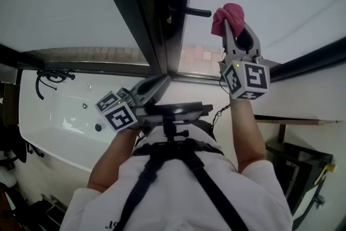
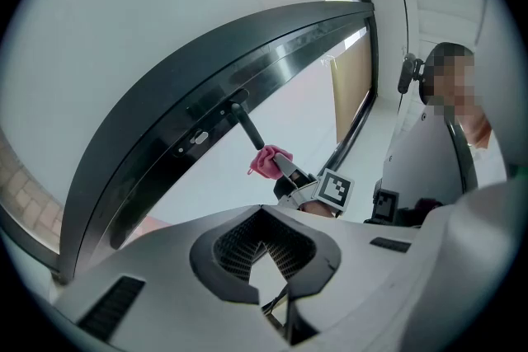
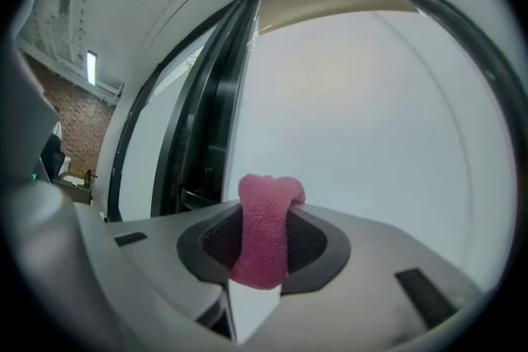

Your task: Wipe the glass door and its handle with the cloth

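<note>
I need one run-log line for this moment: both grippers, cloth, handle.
right gripper: shut on cloth, held high | cloth: at handle tip | left gripper: shut, empty, held low

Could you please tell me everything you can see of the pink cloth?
The cloth is pink and fuzzy, like terry or microfibre, bunched into a small wad. The right hand-held gripper is shut on it, with a rounded fold bulging past the jaws. It is held up beside the free end of the door handle; contact is unclear.
</note>
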Motion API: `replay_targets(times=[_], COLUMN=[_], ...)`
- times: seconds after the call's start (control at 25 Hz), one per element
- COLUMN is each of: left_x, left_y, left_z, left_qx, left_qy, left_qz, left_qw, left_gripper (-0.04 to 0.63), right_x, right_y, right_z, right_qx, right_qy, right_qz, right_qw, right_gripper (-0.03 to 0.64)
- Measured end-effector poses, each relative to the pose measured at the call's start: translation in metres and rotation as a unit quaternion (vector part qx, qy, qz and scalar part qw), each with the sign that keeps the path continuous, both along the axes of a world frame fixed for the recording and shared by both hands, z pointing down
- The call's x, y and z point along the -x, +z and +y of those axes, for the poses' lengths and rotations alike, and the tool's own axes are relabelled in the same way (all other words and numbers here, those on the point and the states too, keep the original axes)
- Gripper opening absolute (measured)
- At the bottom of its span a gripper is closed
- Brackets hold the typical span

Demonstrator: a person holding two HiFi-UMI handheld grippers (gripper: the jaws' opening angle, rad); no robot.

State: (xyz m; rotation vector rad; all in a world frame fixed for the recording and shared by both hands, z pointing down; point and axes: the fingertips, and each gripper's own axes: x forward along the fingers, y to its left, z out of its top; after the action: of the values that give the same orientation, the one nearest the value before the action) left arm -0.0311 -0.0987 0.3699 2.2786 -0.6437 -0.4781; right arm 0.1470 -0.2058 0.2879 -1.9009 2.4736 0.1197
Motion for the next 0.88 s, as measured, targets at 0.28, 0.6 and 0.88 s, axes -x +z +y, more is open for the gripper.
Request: replay_targets(times=[0.28,0.6,0.88], left_x=[0.004,0.015,0.019], left_y=[0.0,-0.002,-0.002], left_z=[-0.001,0.002,0.005], left_qx=[-0.002,-0.005,-0.006], left_qy=[-0.003,-0.019,-0.03], left_qz=[0.003,0.006,0.007], left_qw=[1.0,0.9998,0.9995], left_gripper=[-0.008,-0.008,-0.008], right_x=[0.048,0.143,0.155], right_y=[-0.059,-0.06,-0.043], right_z=[-0.007,-0.022,-0.04], right_qx=[-0.06,-0.063,-0.038], right_qy=[-0.065,-0.156,-0.154], right_qz=[0.148,0.237,0.271], right_qw=[0.985,0.957,0.949], right_gripper=[0.103,0.103,0.103])
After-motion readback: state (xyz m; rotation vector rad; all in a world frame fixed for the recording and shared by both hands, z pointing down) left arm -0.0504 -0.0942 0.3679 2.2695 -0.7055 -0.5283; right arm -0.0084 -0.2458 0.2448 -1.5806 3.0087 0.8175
